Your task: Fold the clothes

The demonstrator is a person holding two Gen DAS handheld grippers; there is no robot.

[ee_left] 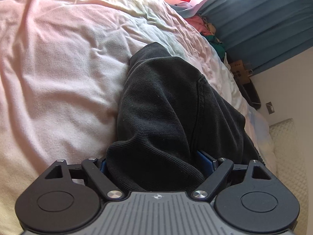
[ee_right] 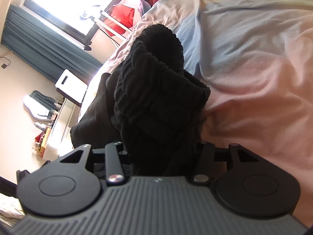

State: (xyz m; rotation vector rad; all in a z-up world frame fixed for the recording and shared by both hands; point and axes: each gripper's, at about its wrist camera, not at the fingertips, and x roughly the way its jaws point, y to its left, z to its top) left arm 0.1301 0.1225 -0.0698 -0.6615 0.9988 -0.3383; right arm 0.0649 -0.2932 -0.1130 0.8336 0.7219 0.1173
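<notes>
A black ribbed garment (ee_left: pixel 166 105) lies on the pastel bedspread (ee_left: pixel 58 68). My left gripper (ee_left: pixel 156 162) is shut on one end of it; the cloth bunches between the blue pads and hides the fingertips. In the right wrist view the same black garment (ee_right: pixel 156 90) shows its gathered elastic waistband. My right gripper (ee_right: pixel 162 152) is shut on that end, its fingertips buried in the cloth. The garment hangs between the two grippers just over the bed.
A pile of colourful clothes (ee_left: pixel 207 29) lies at the bed's far edge by the blue curtain (ee_left: pixel 264 19). A red garment (ee_right: pixel 121 17) hangs on a rack by the window. A white quilted pillow (ee_left: pixel 287 156) is at the right. A shelf with small items (ee_right: pixel 49 125) stands beside the bed.
</notes>
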